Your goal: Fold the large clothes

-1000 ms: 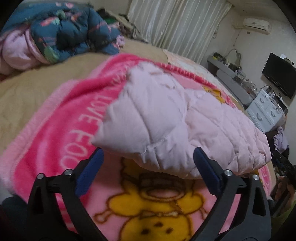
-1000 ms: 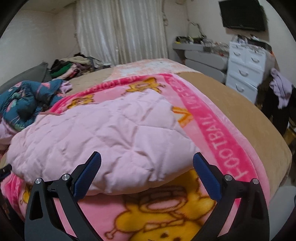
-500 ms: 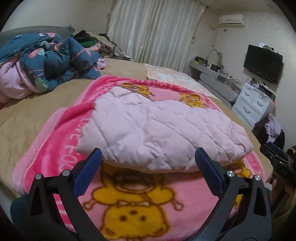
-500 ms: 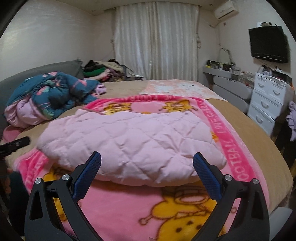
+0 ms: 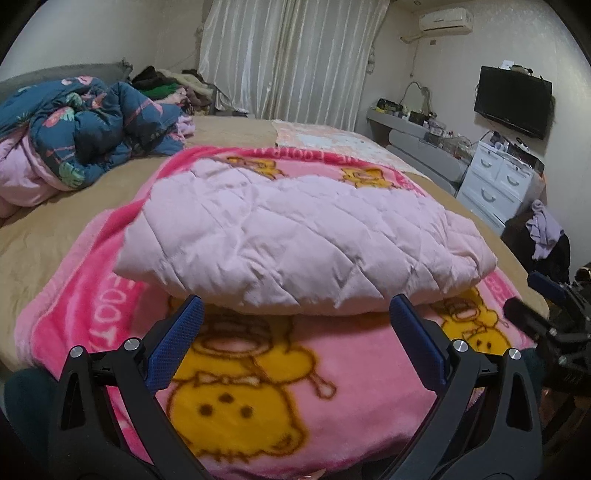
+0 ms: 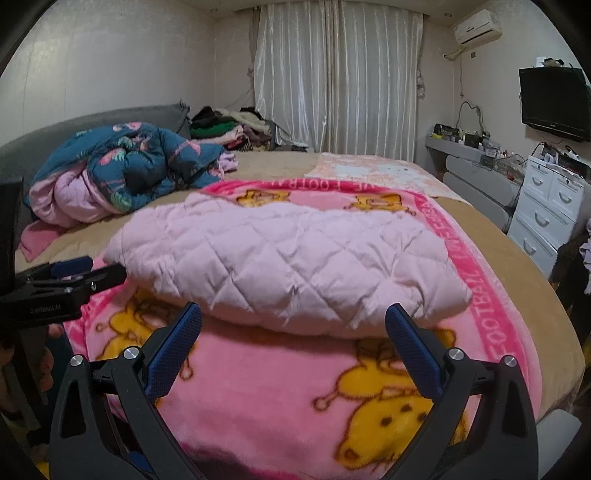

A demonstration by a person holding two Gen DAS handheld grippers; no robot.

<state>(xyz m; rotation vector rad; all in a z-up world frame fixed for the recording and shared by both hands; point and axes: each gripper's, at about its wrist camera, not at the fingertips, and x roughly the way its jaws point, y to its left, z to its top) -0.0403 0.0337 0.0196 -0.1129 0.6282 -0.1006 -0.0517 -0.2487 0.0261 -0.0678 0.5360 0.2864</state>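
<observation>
Bedroom walls and a pale curtain (image 6: 338, 77) close off the far side, and a wide bed (image 5: 44, 225) with a tan cover fills the middle of both views. On it lies one pink fleece blanket (image 5: 258, 373) printed with yellow cartoon figures, and on that blanket rests the single folded pink quilted garment (image 5: 295, 236), a thick, roughly rectangular bundle near the bed's near edge. One heap of dark blue floral bedding (image 5: 96, 129) sits far left on the bed, with a pile of mixed clothes (image 6: 225, 129) behind it.

Both tools hang just short of the garment, touching nothing. The left gripper (image 5: 295, 317) has its jaws wide apart, the two blue pads framing the garment's near edge; the right gripper (image 6: 293, 323) is spread the same way and holds nothing.

Only the right wrist view shows the left tool from the side, at its left edge, with fingers of a hand (image 6: 44, 365) under it. Only the left wrist view shows the right tool at its right edge. Both views take in one wall television (image 6: 554, 103), one air conditioner (image 5: 445, 18) and one white drawer unit (image 6: 546, 206) on the right.
</observation>
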